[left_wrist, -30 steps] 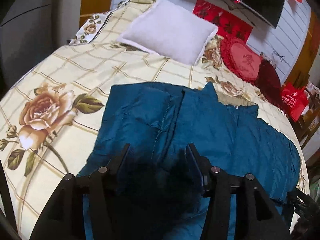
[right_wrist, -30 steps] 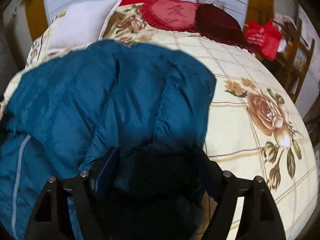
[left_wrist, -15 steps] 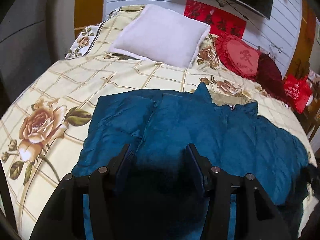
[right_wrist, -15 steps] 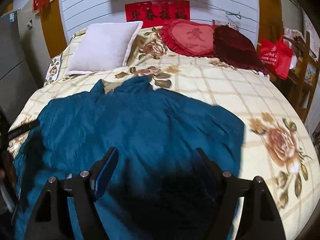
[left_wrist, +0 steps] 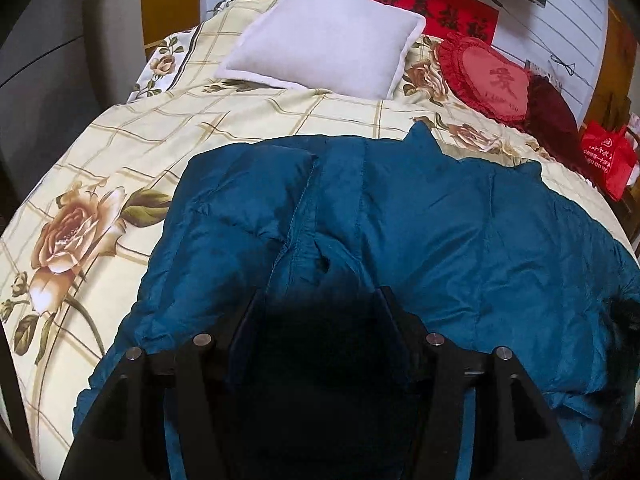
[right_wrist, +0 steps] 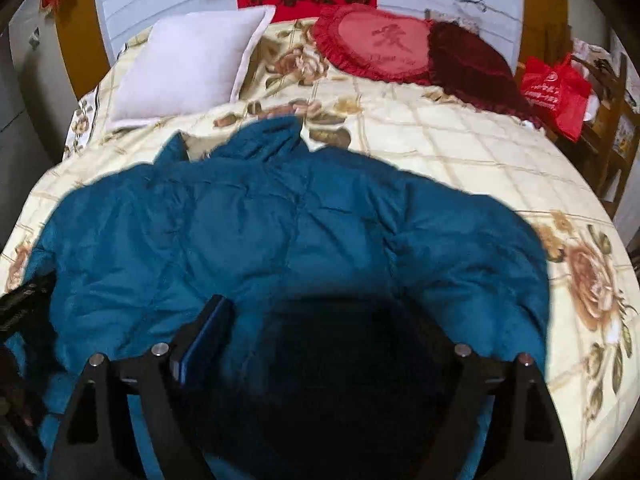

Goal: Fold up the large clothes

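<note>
A large teal padded jacket [left_wrist: 440,240] lies spread across the rose-print bedspread [left_wrist: 120,140], collar towards the pillows. My left gripper [left_wrist: 318,304] is at its near left edge, shut on a dark bunch of the jacket that fills the gap between its fingers. In the right wrist view the jacket [right_wrist: 300,240] spreads wide. My right gripper [right_wrist: 320,308] is over its near edge with jaws opening. A dark part of the jacket lies between them, and the blue left pad [right_wrist: 208,332] stands clear of it.
A white pillow [left_wrist: 324,40], a red heart cushion [left_wrist: 488,76] and a dark red cushion [left_wrist: 552,116] lie at the head of the bed. A red bag [right_wrist: 556,96] hangs on wooden furniture [right_wrist: 612,120] at the right. Bare bedspread shows left and right of the jacket.
The jacket's folded-over side has been swung out to the right and now lies flat. The right gripper's jaws stand wider, off the dark part. The left gripper keeps its hold.
</note>
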Demonstrator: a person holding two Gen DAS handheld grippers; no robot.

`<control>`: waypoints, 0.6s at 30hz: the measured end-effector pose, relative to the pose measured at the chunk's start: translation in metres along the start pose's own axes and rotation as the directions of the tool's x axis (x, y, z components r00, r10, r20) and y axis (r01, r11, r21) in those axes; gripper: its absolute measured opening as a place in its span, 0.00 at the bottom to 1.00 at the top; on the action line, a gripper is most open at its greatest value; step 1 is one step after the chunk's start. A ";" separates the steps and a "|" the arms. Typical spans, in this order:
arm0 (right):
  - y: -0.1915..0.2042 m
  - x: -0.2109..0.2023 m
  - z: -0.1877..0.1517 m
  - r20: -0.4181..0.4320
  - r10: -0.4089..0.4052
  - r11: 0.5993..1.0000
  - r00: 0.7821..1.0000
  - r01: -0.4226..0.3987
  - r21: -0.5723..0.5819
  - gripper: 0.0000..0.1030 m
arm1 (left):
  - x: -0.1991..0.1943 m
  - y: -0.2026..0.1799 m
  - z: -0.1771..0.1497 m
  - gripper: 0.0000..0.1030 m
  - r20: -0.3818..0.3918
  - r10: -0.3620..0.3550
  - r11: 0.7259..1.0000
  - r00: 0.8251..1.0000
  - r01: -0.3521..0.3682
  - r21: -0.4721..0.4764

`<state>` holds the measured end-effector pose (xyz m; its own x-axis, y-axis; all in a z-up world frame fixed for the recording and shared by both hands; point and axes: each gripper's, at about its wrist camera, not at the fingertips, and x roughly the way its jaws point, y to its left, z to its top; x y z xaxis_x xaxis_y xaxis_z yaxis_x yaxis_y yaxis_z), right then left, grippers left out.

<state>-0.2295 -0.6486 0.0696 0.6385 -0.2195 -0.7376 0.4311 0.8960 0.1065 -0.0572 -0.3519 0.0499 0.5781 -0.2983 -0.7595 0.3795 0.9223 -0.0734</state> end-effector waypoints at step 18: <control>0.155 0.026 -0.024 -0.030 0.135 0.868 0.990 -0.132 -0.479 0.80 | -0.033 0.057 0.018 0.79 -0.026 -0.034 0.996 0.999 0.031 -0.085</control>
<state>-0.1617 -0.5064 0.0514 0.6717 -0.0854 -0.7359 -0.0156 0.9915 -0.1293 -0.0418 -0.2936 0.0824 0.5461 -0.3227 -0.7731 0.3346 0.9301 -0.1518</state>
